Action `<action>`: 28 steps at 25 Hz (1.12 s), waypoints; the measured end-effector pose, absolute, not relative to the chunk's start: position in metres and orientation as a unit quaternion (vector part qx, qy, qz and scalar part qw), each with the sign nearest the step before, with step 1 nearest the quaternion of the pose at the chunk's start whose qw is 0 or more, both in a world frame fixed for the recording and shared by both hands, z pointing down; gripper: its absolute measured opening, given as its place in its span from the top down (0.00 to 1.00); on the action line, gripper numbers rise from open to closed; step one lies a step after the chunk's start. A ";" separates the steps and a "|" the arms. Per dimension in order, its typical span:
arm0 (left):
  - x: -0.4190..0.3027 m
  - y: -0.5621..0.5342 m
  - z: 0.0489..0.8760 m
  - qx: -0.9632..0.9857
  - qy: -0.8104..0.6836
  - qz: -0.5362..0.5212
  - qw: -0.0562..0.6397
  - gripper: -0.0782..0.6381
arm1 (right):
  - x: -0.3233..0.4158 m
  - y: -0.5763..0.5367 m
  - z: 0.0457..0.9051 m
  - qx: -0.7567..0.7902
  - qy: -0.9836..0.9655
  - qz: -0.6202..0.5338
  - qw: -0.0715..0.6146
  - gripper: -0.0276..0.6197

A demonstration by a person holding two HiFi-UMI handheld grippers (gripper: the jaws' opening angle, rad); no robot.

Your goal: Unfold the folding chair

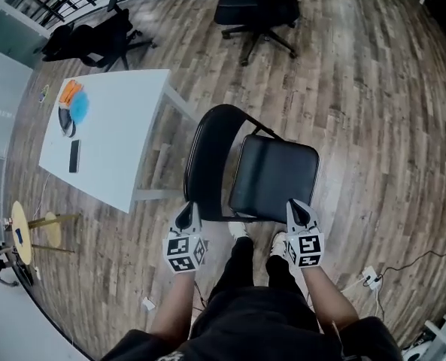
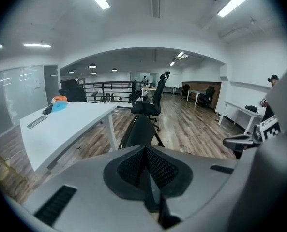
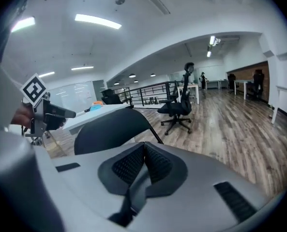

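Observation:
The black folding chair stands opened on the wood floor, its padded seat (image 1: 274,175) level and its curved backrest (image 1: 211,153) on the far left side of it. My left gripper (image 1: 186,216) hovers by the near left corner of the frame, shut and empty. At the seat's near right corner is my right gripper (image 1: 298,210), also shut with nothing in it; whether it touches the seat I cannot tell. The left gripper view shows my left gripper (image 2: 145,149) with the backrest (image 2: 141,129) beyond it. In the right gripper view my right gripper (image 3: 143,146) faces the backrest (image 3: 109,129).
A white table (image 1: 121,153) stands left of the chair, with a phone (image 1: 74,156) and an orange and blue item (image 1: 74,100) on it. A black office chair (image 1: 256,10) is farther back, a small wooden stool (image 1: 23,232) at left, and a power strip (image 1: 370,278) at right.

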State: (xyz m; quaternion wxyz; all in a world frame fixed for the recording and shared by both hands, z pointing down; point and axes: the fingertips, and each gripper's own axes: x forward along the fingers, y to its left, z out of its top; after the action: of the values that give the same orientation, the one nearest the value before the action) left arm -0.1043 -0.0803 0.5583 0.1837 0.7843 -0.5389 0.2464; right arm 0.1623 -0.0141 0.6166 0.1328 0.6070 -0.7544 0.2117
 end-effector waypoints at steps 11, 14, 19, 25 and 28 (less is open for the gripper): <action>-0.125 -0.162 0.618 0.811 -0.428 0.329 0.226 0.61 | 0.232 -0.022 0.774 0.612 -0.693 0.345 0.160 0.68; -0.111 -0.169 0.637 0.813 -0.396 0.328 0.274 0.60 | 0.258 -0.016 0.819 0.629 -0.662 0.389 0.125 0.59; -0.098 -0.177 0.669 0.813 -0.378 0.357 0.262 0.58 | 0.290 0.003 0.913 0.622 -0.608 0.491 0.048 0.48; -0.087 -0.180 0.706 0.806 -0.379 0.367 0.269 0.58 | 0.309 0.024 1.015 0.599 -0.576 0.556 -0.012 0.41; -0.081 -0.180 0.722 0.808 -0.380 0.357 0.274 0.58 | 0.308 0.032 1.045 0.573 -0.586 0.571 -0.044 0.38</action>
State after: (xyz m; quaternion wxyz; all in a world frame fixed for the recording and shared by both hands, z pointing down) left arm -0.0811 -0.1797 0.7220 0.2738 0.8083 -0.3798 0.3571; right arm 0.3078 0.0321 1.0452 -0.0445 0.5731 -0.5860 0.5711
